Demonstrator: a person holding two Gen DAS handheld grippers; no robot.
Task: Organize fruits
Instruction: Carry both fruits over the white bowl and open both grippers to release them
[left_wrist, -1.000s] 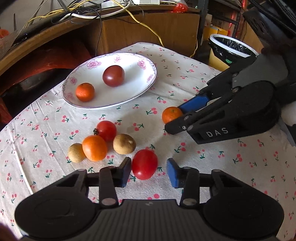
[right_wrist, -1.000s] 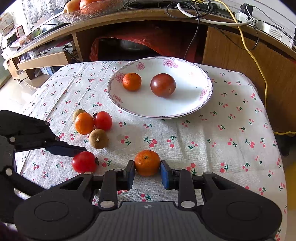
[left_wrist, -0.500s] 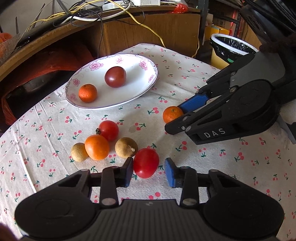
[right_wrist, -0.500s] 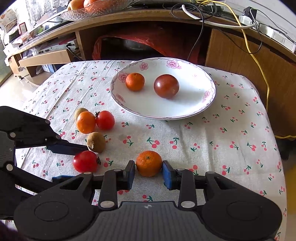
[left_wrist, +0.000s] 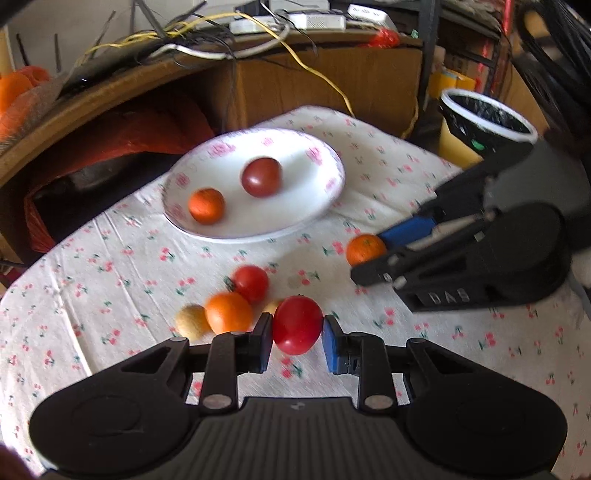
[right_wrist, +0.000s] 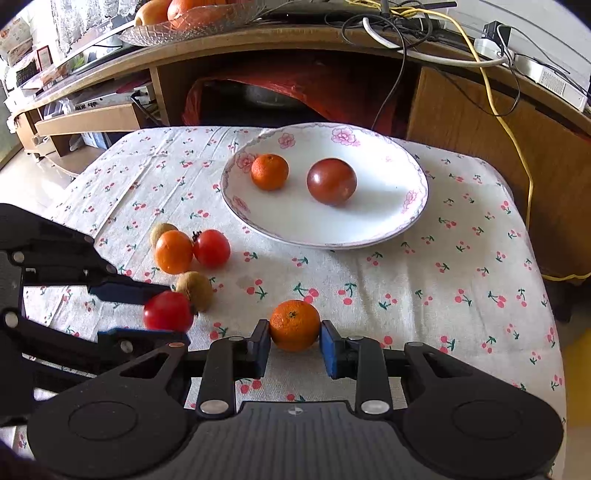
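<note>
My left gripper (left_wrist: 297, 328) is shut on a red tomato (left_wrist: 297, 324) and holds it just above the cloth; it also shows in the right wrist view (right_wrist: 168, 311). My right gripper (right_wrist: 294, 334) is shut on a small orange (right_wrist: 294, 324), seen from the left wrist view (left_wrist: 365, 249). A white floral plate (right_wrist: 388, 221) holds an orange (right_wrist: 269, 171) and a dark red tomato (right_wrist: 331, 181). An orange (right_wrist: 173, 252), a red tomato (right_wrist: 211, 247) and two brown kiwis (right_wrist: 194, 285) lie on the cloth left of the plate.
The table has a cherry-print cloth (right_wrist: 424, 280). A wooden desk with cables (right_wrist: 480, 74) stands behind it. A lined bin (left_wrist: 484, 125) stands past the table's right edge. A glass bowl of fruit (right_wrist: 192, 18) sits on the desk.
My left gripper closed on the red tomato and lifted it off the cloth. My right gripper stayed closed around the small orange and shifted slightly.
</note>
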